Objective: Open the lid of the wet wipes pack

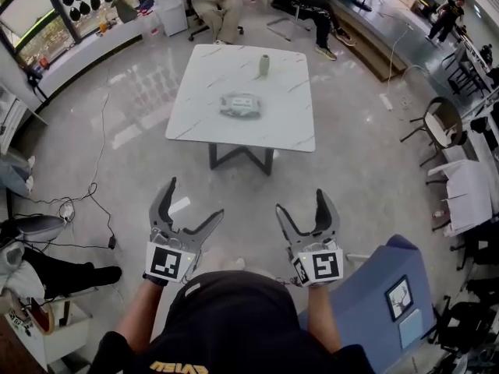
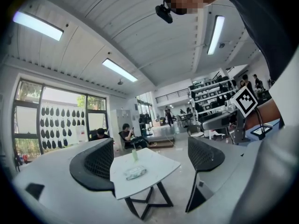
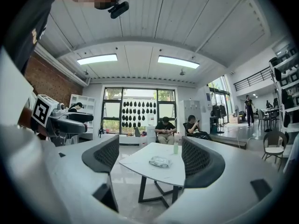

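Your left tool [image 1: 195,199] & right tool [image 1: 300,201] sit by your waist, jaws wide apart, nothing btwn them. Step: approach, not yet at the desk [image 1: 195,107]; wet wipes pack [image 1: 239,105] lies mid-desk, well ahead. Next: close in, pin pack w/ one tool, lift lid w/ other.

left gripper [image 1: 192,203]: jaws apart, empty | right gripper [image 1: 301,202]: jaws apart, empty

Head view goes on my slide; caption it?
Left tongs and right tongs open, empty, short of the table with wet wipes pack and bottle.
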Motion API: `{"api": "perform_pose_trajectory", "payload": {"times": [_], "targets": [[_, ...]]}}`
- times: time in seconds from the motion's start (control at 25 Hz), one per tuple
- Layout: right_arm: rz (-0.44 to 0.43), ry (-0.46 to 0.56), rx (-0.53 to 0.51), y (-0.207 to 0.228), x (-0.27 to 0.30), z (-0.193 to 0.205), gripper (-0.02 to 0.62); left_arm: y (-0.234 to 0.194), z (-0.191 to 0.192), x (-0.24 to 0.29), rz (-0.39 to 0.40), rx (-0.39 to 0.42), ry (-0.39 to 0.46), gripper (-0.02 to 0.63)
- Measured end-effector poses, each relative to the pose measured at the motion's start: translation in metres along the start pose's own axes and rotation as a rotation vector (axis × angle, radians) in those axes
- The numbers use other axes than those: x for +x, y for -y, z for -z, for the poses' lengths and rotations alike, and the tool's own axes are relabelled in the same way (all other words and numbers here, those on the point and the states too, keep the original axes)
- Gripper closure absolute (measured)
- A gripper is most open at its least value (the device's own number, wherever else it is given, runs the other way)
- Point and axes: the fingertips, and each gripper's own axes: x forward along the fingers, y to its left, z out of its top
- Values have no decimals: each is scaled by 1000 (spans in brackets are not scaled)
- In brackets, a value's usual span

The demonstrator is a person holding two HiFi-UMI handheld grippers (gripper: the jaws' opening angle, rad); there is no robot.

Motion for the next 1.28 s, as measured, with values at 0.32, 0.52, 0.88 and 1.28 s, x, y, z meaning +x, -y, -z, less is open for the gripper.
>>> {"api": "perform_pose_trajectory", "payload": {"times": [0.32,0.52,0.88,1.28], "targets": [[-15,-64,33,-1,24,25,198,-41,21,-4,-80,-56,-81,121],[-37,-101,21,-3,52,37,203,-70,40,13,-104,-62,-102,121],[-30,-113,-54,2,142,26,219,-133,49,82,-64,-56,-64,123],[4,-171,-127,-3,242,10,221,-201,60,151,89,54,-65,123]]}}
